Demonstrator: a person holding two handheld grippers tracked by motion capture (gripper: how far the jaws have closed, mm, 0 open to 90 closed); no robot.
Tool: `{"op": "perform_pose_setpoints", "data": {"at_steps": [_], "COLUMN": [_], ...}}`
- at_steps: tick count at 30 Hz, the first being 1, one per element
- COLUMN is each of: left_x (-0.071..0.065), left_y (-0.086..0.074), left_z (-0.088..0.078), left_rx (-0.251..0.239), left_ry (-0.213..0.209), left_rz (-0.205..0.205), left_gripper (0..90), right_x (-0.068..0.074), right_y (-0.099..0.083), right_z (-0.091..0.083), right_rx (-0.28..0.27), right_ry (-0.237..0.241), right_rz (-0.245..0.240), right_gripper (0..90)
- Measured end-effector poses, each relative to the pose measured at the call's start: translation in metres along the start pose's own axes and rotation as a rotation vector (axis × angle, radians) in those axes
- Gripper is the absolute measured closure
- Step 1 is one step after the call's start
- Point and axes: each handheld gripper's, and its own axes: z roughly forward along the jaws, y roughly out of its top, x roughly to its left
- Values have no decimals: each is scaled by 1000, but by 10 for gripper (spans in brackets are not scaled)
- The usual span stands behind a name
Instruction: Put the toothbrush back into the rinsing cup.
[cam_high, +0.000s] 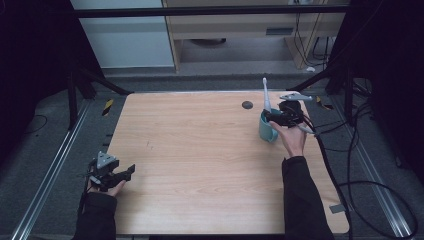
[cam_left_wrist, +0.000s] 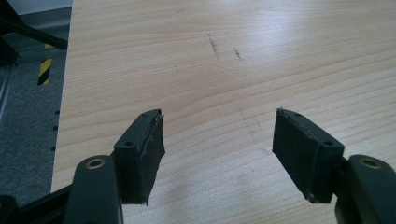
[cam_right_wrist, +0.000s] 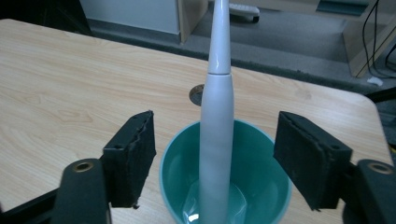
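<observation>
A: Since the right gripper (cam_high: 278, 117) sat at the cup (cam_high: 267, 131) w/ jaws wide apart either side of the toothbrush (cam_high: 266, 94), what step did you make it?

B: Looked like either just after setting the brush in or just before a pick; couldn't tell which. Jaws gripped nothing; in the right gripper view the brush (cam_right_wrist: 215, 112) stood between them w/ gaps both sides, untouched.

A: Next move?

B: If a pick, close on the handle above the rim and lift straight, or the cup could tip. If done, back out level.

A: Cup contents?

B: Teal cup (cam_right_wrist: 177, 172), brush only, base on the bottom, about upright. It stood on the table (cam_high: 200, 150), far right.

A: Left gripper (cam_high: 120, 175)?

B: Near left edge, jaws wide, empty, over bare wood (cam_left_wrist: 224, 70).
</observation>
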Motion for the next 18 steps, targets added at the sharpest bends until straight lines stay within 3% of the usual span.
{"op": "perform_pose_setpoints", "data": {"at_steps": [6, 10, 18], "left_x": [0, 0, -1], "left_y": [0, 0, 0], "left_z": [0, 0, 0], "left_rx": [4, 3, 5], "left_ry": [-10, -13, -16], "left_rz": [1, 0, 1], "left_gripper": [338, 337, 333], "right_x": [8, 12, 11], "right_y": [-12, -30, -70], "right_z": [-29, -42, -67], "right_rx": [-10, 2, 33], "right_ry": [25, 51, 53], "right_rz": [1, -14, -20], "right_gripper": [197, 176, 133]}}
